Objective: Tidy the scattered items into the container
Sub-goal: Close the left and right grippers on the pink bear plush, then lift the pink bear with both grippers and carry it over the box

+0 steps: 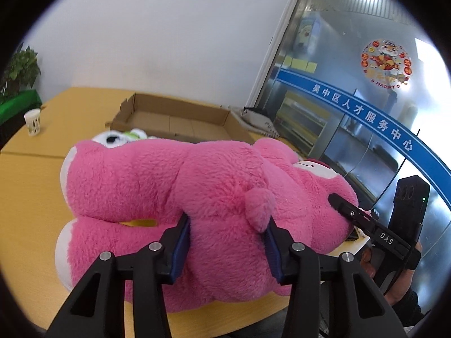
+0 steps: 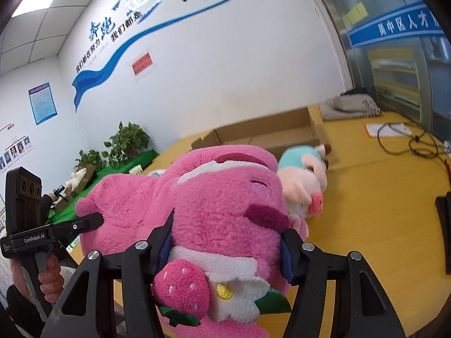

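A big pink plush bear (image 1: pixel 174 186) lies sideways just over the yellow table (image 1: pixel 25 197), held at both ends. My left gripper (image 1: pixel 228 242) is shut on its rump, blue pads pressed into the fur beside the small tail. My right gripper (image 2: pixel 225 242) is shut on the bear (image 2: pixel 214 197) at its head, above a strawberry and flower patch. One black finger of the other gripper pokes into the fur at the side of each view. The open, shallow cardboard box (image 1: pixel 180 118) stands behind the bear. A teal-and-pink plush animal (image 2: pixel 304 180) lies beside the bear's head.
A white plush with big eyes (image 1: pixel 118 138) peeks out behind the bear. A paper cup (image 1: pixel 33 122) stands far left. Folded grey cloth (image 2: pixel 352 105), a paper and cables (image 2: pixel 408 140) lie at the far right of the table. Potted plants (image 2: pixel 126 143) stand past the table's left edge.
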`<action>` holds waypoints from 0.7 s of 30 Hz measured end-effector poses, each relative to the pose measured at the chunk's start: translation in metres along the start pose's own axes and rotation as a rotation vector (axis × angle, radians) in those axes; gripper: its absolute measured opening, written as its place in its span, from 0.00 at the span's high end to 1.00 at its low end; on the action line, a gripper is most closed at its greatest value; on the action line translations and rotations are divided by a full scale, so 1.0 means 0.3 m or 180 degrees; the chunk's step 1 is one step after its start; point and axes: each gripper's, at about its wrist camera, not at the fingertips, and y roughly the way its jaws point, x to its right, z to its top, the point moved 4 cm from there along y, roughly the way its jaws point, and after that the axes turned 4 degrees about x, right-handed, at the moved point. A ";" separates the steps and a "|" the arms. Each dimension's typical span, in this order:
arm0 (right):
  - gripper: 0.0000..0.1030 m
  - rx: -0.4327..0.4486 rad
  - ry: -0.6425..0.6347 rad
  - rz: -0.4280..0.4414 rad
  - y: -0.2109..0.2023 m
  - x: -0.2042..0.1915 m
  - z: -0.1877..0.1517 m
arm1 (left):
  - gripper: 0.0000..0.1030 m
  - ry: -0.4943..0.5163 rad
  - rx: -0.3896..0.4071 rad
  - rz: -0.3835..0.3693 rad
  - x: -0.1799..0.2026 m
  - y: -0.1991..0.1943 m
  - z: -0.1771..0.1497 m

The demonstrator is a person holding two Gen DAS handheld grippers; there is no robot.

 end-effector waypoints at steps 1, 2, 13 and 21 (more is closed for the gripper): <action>0.37 0.0070 -0.0035 -0.0004 -0.014 -0.013 0.020 | 0.55 0.0022 0.0040 -0.0017 0.005 -0.009 0.014; 0.37 0.0124 -0.0075 -0.0008 -0.027 -0.023 0.037 | 0.55 0.0047 0.0084 -0.0037 0.011 -0.016 0.030; 0.37 0.0357 -0.0127 0.0012 -0.035 -0.068 0.199 | 0.55 0.0205 0.0377 -0.0096 0.016 -0.037 0.169; 0.37 0.0246 -0.0162 -0.0074 0.069 -0.054 0.219 | 0.55 0.0182 0.0254 -0.0082 -0.028 0.064 0.193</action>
